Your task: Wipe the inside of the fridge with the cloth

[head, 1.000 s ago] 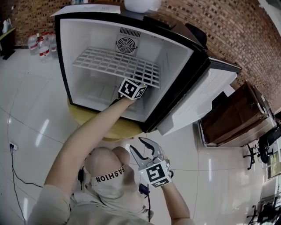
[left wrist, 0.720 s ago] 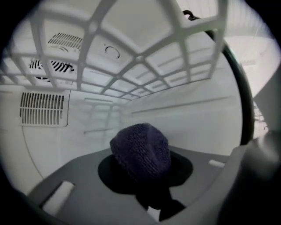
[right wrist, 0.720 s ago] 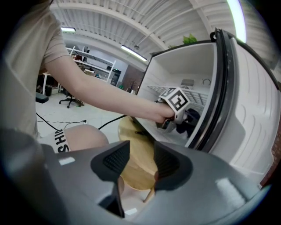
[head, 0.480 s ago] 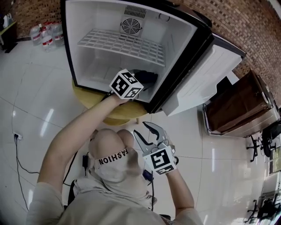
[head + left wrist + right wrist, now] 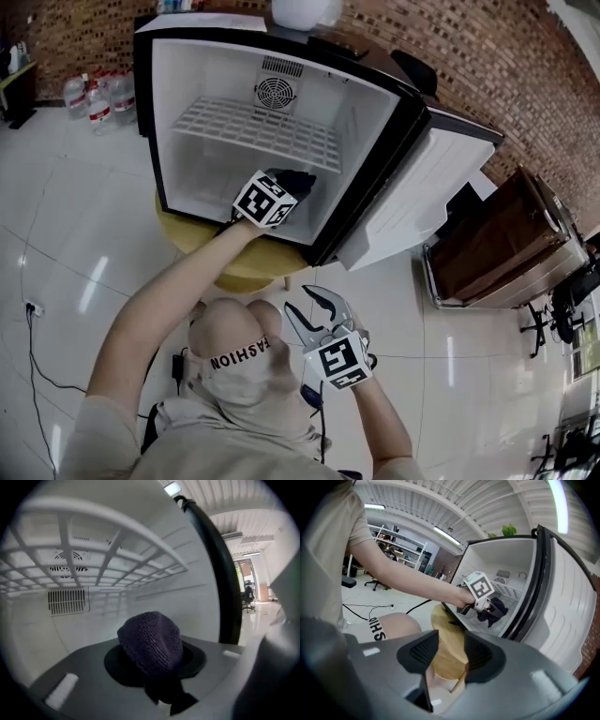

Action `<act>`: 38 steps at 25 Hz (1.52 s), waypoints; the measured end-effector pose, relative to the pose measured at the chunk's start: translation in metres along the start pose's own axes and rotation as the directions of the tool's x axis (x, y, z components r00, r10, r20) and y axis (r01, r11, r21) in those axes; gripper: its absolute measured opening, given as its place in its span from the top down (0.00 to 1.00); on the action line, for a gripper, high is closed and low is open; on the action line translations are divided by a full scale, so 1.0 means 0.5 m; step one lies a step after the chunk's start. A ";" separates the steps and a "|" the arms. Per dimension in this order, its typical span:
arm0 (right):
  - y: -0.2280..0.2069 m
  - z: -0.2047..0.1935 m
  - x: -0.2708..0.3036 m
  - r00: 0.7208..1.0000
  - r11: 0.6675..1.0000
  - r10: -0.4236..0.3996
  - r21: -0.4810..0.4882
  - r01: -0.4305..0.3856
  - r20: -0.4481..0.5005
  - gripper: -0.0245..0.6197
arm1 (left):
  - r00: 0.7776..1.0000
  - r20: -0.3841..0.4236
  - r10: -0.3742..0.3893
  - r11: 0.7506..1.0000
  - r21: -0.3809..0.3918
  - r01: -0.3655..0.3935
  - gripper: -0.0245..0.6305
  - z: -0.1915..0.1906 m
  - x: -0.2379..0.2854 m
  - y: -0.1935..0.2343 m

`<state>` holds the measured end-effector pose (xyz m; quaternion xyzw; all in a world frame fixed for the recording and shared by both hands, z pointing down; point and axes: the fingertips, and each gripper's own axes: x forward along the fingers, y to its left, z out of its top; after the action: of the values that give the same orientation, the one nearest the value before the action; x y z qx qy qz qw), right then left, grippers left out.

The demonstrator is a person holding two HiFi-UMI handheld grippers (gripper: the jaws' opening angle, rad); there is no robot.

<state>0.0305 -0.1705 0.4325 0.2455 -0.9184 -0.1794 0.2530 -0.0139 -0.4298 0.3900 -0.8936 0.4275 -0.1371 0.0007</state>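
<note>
Left gripper [image 5: 284, 187]: I hold it just inside the mouth of the open fridge [image 5: 142, 112], below the wire shelf [image 5: 253, 131] and near the lower front edge. Its jaws are clamped on the cloth [image 5: 151, 644], a dark knitted wad.

Cloth: it is bunched into a rounded lump that sticks out ahead of the jaws. Its long axis runs along the gripper's own line, and its rounded end points into the fridge towards the white back wall, where the vent [image 5: 68, 600] sits. In the right gripper view a loose part of it droops below the jaws. I cannot tell whether it touches the fridge floor or a wall.

Right gripper [image 5: 445, 651]: I hold it well outside the fridge, low in the head view, close to my body. Its jaws stand apart with nothing between them; through the gap I see only the stool [image 5: 447, 644].

Surroundings: the fridge stands on the round yellow stool, and its door [image 5: 422, 197] is swung wide to the right. Behind it is a brick wall [image 5: 487, 66].
</note>
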 end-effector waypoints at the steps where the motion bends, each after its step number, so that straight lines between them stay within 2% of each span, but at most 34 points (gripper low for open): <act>1: -0.005 -0.004 0.005 1.000 1.000 0.000 -0.002 0.000 -0.005 0.69 | 1.000 -0.018 0.022 1.000 -0.016 -0.022 0.77 -0.003 0.023 0.020; 4: -0.013 -0.013 0.018 1.000 1.000 0.010 -0.004 -0.010 -0.016 0.69 | 0.996 -0.065 0.067 0.992 -0.104 -0.073 0.77 -0.007 0.070 0.066; 7: -0.006 -0.023 0.033 0.999 0.999 0.036 -0.008 -0.036 -0.031 0.69 | 0.995 -0.081 0.062 0.984 -0.162 -0.074 0.77 0.003 0.102 0.082; 11: 0.005 -0.050 0.054 0.996 0.997 0.055 -0.049 -0.059 -0.075 0.69 | 0.990 -0.134 0.050 0.988 -0.141 -0.069 0.77 -0.017 0.151 0.085; 15: -0.003 -0.070 0.068 0.996 0.997 0.058 -0.049 -0.061 -0.067 0.69 | 0.983 -0.180 0.046 0.994 -0.090 -0.063 0.77 -0.034 0.165 0.097; 17: -0.005 -0.076 0.068 0.996 0.997 0.059 -0.044 -0.062 -0.066 0.69 | 0.973 -0.227 0.033 0.998 -0.035 -0.042 0.77 -0.047 0.162 0.083; 19: -0.002 -0.081 0.063 0.996 0.997 0.063 -0.040 -0.066 -0.069 0.69 | 0.967 -0.254 0.008 1.000 -0.014 -0.012 0.78 -0.062 0.152 0.057; 24: -0.005 -0.085 0.049 0.997 0.998 0.050 -0.031 -0.052 -0.062 0.69 | 0.963 -0.255 -0.089 0.996 -0.051 0.079 0.78 -0.078 0.083 -0.031; 28: -0.023 -0.055 0.014 0.999 0.999 -0.006 -0.036 0.005 -0.037 0.69 | 0.942 -0.252 -0.220 0.975 -0.096 0.202 0.78 -0.086 0.001 -0.135; 30: -0.045 -0.026 -0.016 0.998 0.997 -0.068 -0.040 0.068 0.002 0.69 | 0.916 -0.226 -0.331 0.942 -0.134 0.307 0.78 -0.076 -0.051 -0.205; 32: -0.065 0.008 -0.051 0.991 0.990 -0.125 -0.064 0.128 0.048 0.69 | 0.867 -0.153 -0.474 0.875 -0.194 0.444 0.78 -0.053 -0.123 -0.283; 33: -0.068 0.027 -0.066 0.988 0.984 -0.137 -0.101 0.144 0.070 0.65 | 0.839 -0.101 -0.535 0.833 -0.231 0.503 0.78 -0.039 -0.164 -0.315; 35: -0.062 0.063 -0.086 0.985 0.962 -0.134 -0.226 0.156 0.109 0.45 | 0.783 0.001 -0.622 0.747 -0.300 0.594 0.77 -0.012 -0.235 -0.364; 36: -0.055 0.077 -0.094 0.984 0.942 -0.126 -0.294 0.159 0.126 0.43 | 0.749 0.043 -0.661 0.698 -0.332 0.635 0.77 0.001 -0.262 -0.386; 37: -0.046 0.088 -0.101 0.983 0.921 -0.116 -0.356 0.160 0.139 0.40 | 0.705 0.079 -0.705 0.638 -0.364 0.679 0.76 0.013 -0.286 -0.409; 38: -0.037 0.097 -0.106 0.983 0.898 -0.103 -0.412 0.157 0.150 0.38 | 0.651 0.108 -0.751 0.569 -0.395 0.721 0.76 0.025 -0.308 -0.432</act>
<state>0.0500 -0.1471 0.3649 0.2342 -0.8534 -0.4050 0.2298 0.0625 -0.1765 0.3659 -0.9638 0.0350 -0.0655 -0.2560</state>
